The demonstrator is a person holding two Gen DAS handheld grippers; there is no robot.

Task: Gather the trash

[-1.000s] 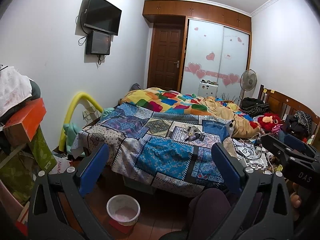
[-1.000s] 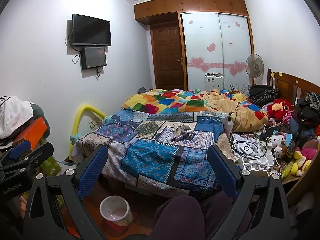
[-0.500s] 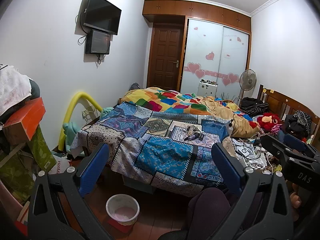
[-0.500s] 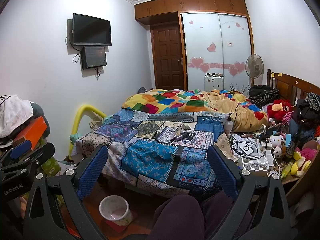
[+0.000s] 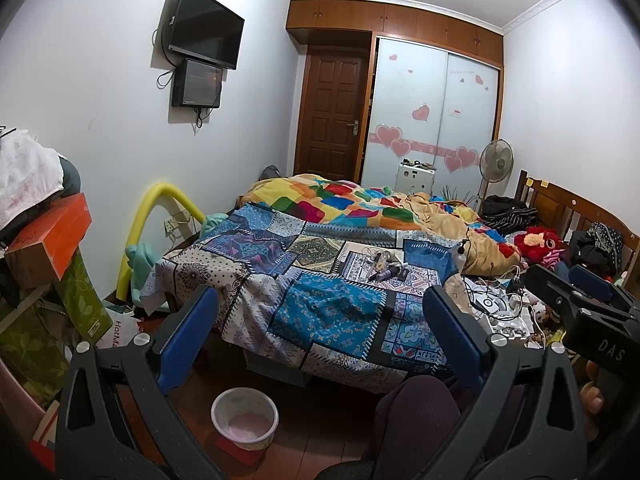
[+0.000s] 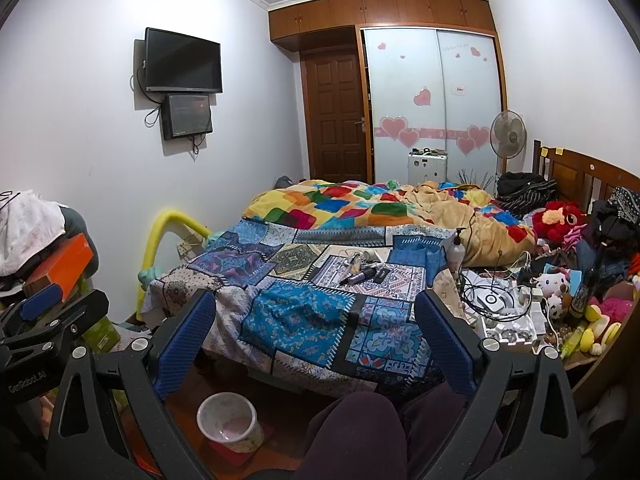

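Left hand-held gripper [image 5: 320,328]: jaws spread wide, holding nothing, held above the floor before the bed [image 5: 320,308].
Right hand-held gripper [image 6: 316,330]: likewise wide open and empty, just beside the left one.
Waste bin [image 5: 245,418]: below and between the left fingers, on the floor.
Small items on bed [image 6: 362,272]: ahead of both, well apart; which are trash, cannot tell.
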